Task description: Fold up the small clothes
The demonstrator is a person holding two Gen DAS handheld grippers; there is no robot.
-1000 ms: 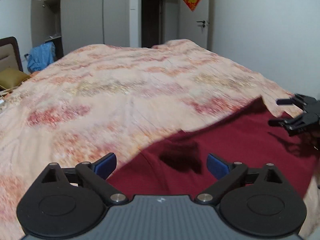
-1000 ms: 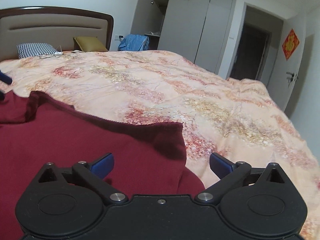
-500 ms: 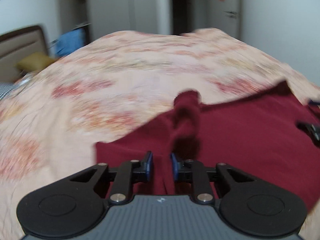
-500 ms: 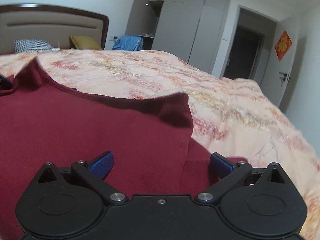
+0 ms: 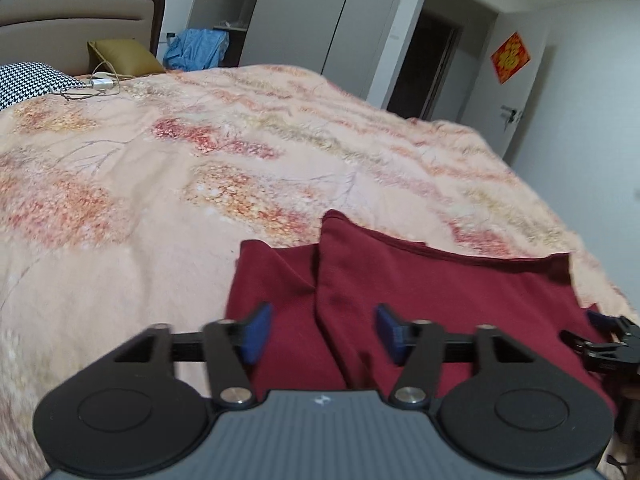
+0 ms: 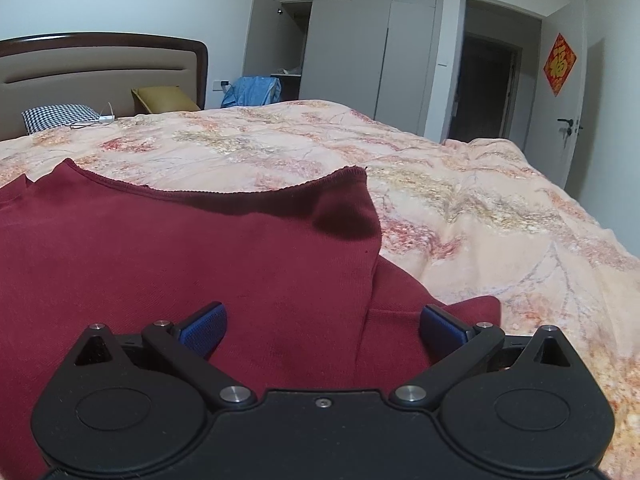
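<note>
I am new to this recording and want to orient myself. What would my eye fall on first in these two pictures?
First, the dark red garment, lying partly folded on the near part of the peach floral bedspread. Next, the two grippers over it: the left gripper, whose jaws have just been opening, pads clear of the cloth, and the right gripper, open too. Farther back, a red door ornament stands out.

A wide bed [image 6: 440,208] fills the room, covered by a peach floral quilt [image 5: 200,168]. At ten o'clock stands a padded headboard [image 6: 100,68], with a houndstooth pillow [image 6: 60,116] and a mustard cushion [image 6: 164,98] below it. A blue garment [image 6: 252,92] hangs at eleven. Grey wardrobe doors [image 6: 360,48] rise at twelve, a dark doorway [image 6: 484,92] at one, and a red door decoration [image 6: 559,63] at two.
</note>
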